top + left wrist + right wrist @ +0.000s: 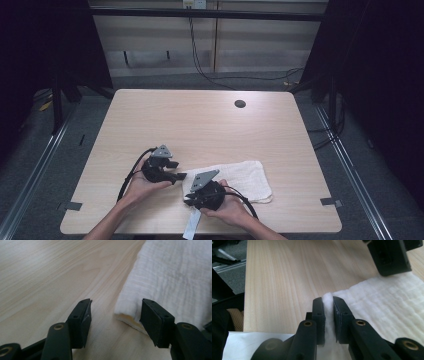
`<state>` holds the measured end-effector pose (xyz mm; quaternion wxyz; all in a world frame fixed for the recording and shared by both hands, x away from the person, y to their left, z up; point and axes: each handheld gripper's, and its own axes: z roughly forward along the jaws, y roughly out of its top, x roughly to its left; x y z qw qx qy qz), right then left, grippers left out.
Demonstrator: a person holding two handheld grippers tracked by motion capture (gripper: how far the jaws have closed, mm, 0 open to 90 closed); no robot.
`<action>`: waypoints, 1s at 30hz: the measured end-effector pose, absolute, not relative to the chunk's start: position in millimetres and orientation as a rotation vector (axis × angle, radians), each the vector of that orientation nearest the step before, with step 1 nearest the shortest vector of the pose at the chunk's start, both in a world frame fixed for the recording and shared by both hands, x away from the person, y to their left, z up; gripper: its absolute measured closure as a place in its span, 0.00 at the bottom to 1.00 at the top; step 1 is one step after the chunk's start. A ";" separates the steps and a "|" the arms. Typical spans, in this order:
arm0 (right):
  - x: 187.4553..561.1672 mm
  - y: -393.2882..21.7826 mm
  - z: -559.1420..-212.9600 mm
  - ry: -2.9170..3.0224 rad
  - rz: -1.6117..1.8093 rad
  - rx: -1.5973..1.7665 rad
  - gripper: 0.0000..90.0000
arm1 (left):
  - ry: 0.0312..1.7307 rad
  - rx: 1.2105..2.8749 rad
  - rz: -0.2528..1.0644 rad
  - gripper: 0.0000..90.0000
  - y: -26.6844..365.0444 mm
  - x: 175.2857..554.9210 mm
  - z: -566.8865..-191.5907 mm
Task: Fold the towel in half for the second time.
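A folded white towel (pixel 245 177) lies on the wooden table (pixel 200 120), near its front edge. My right gripper (pixel 189 200) sits at the towel's left end. In the right gripper view, this gripper (pixel 328 315) is shut on a pinched-up fold of the towel (pixel 382 305). My left gripper (pixel 177 170) rests just left of the towel, pointing toward it. In the left gripper view its jaws (pixel 115 315) stand open over bare wood. The towel's corner (pixel 175 277) reaches in beside the right pad (pixel 152 320), and neither pad presses on it.
A dark round cable hole (pixel 240 104) sits near the table's far edge. A white paper strip (pixel 191 225) hangs at the front edge below my right hand. Tape marks (pixel 331 202) flank the table on the floor, and cables trail behind it.
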<state>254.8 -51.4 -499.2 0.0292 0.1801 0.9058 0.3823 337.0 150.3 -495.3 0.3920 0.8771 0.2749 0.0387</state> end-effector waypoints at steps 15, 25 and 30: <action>255.3 -51.4 -499.6 2.799 1.197 0.592 0.90 | 0.630 2.254 0.074 0.61 139.4 332.7 -500.0; 252.1 -46.7 -498.8 2.822 1.201 0.609 0.90 | 0.605 2.258 -0.013 0.93 137.5 329.9 -499.9; 251.0 -45.5 -499.2 2.828 1.221 0.617 0.91 | 0.613 2.247 -0.038 0.93 139.3 330.1 -498.2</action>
